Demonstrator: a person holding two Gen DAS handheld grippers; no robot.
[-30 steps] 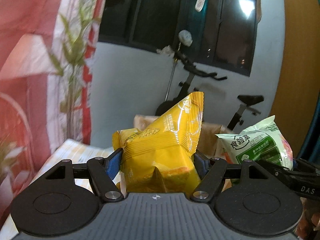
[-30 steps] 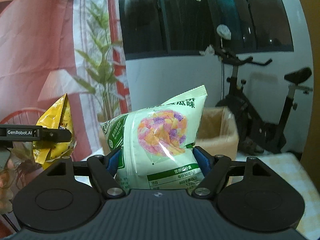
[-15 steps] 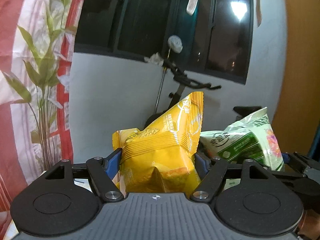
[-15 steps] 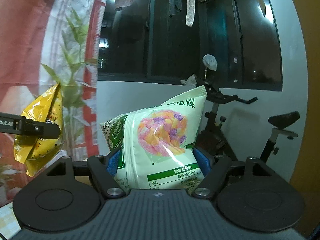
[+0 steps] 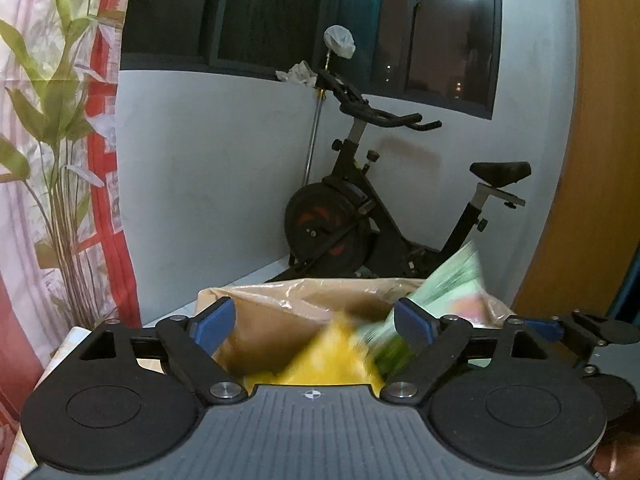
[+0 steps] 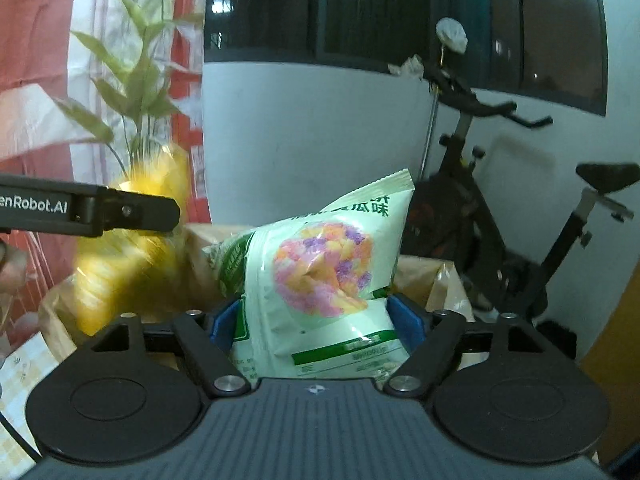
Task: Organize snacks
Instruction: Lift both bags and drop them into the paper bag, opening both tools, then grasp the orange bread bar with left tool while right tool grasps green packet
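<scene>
Left gripper opening, pads clear of blurred yellow snack bag low between them. Right gripper opening around green snack bag, above cardboard box.

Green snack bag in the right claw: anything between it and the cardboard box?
Nothing visible blocks it. The green snack bag sits between the opening right claw pads, directly above the open lined cardboard box; the yellow snack bag is off to its left.

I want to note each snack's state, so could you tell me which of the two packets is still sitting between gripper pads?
The green packet: it sits sharp between the right gripper's opening jaws, while the yellow packet is a falling blur over the cardboard box, clear of the left gripper's pads.
</scene>
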